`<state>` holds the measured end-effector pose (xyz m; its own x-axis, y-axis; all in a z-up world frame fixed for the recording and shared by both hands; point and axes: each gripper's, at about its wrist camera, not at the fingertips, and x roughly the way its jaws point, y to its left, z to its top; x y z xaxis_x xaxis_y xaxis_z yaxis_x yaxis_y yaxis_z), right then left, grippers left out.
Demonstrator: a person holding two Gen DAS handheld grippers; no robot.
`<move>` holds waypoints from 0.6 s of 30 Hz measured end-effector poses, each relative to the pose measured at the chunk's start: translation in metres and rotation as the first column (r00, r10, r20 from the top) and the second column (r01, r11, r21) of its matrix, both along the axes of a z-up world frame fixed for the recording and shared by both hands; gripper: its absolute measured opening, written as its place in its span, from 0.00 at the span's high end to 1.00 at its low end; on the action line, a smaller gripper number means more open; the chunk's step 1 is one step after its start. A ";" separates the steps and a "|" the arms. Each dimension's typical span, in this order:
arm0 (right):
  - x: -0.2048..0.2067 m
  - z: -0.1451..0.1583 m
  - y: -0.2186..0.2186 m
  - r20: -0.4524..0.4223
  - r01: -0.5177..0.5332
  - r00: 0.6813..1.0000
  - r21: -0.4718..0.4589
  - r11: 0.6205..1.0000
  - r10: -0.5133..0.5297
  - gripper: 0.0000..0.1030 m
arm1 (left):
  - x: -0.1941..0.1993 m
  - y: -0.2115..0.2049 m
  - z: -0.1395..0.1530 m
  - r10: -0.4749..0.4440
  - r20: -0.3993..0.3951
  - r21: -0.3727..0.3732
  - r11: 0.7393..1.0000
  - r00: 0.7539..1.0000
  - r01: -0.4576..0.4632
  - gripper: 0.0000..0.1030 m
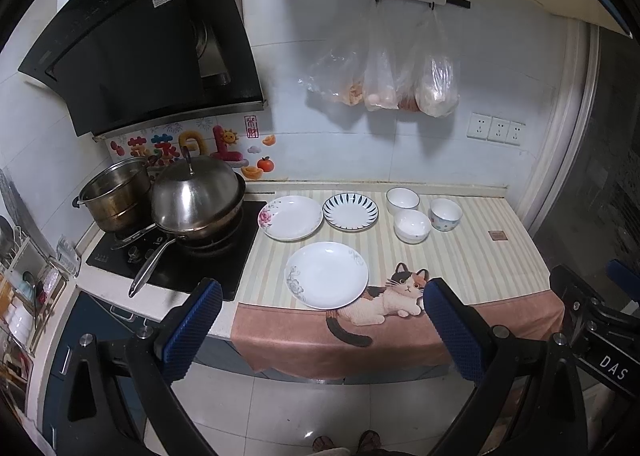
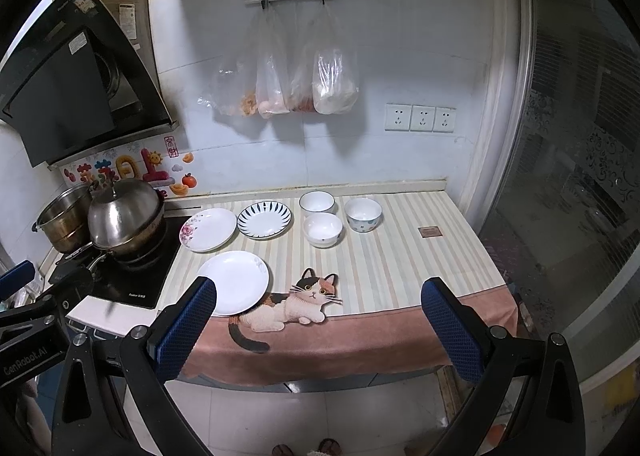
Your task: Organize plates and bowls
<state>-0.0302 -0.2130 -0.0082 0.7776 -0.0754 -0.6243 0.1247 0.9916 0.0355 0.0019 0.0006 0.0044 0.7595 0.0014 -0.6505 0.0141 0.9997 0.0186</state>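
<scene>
Three plates lie on the striped cat-print cloth (image 1: pixel 472 264): a white plate with grey flowers (image 1: pixel 326 274) (image 2: pixel 234 282) nearest, a pink-flower plate (image 1: pixel 291 217) (image 2: pixel 208 229) and a blue-striped plate (image 1: pixel 350 212) (image 2: pixel 264 220) behind it. Three bowls stand to the right: a white bowl (image 1: pixel 402 200) (image 2: pixel 317 202), a second white bowl (image 1: pixel 412 225) (image 2: pixel 322 229) and a dotted bowl (image 1: pixel 445 214) (image 2: pixel 363 214). My left gripper (image 1: pixel 322 320) and right gripper (image 2: pixel 318 320) are open and empty, held in front of the counter edge.
A stove (image 1: pixel 176 256) at left carries a lidded wok (image 1: pixel 198 200) with a long handle and a steel pot (image 1: pixel 114 194). A range hood (image 1: pixel 140 36) hangs above. Plastic bags (image 1: pixel 384 72) hang on the wall. A glass door (image 2: pixel 580 176) stands at right.
</scene>
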 end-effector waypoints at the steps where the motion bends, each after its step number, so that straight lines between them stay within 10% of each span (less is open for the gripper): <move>1: 0.000 0.000 0.000 -0.001 0.001 1.000 0.000 1.000 -0.001 0.00 | 0.000 0.000 0.000 0.000 0.001 0.000 1.000 1.000 0.000 0.00; 18: 0.004 0.001 0.000 -0.001 0.001 1.000 0.002 1.000 -0.001 0.00 | 0.002 0.001 0.000 0.002 0.001 -0.001 1.000 1.000 -0.002 0.00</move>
<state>-0.0259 -0.2126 -0.0076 0.7770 -0.0746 -0.6251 0.1253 0.9914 0.0374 0.0035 0.0018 0.0039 0.7603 0.0020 -0.6495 0.0125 0.9998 0.0177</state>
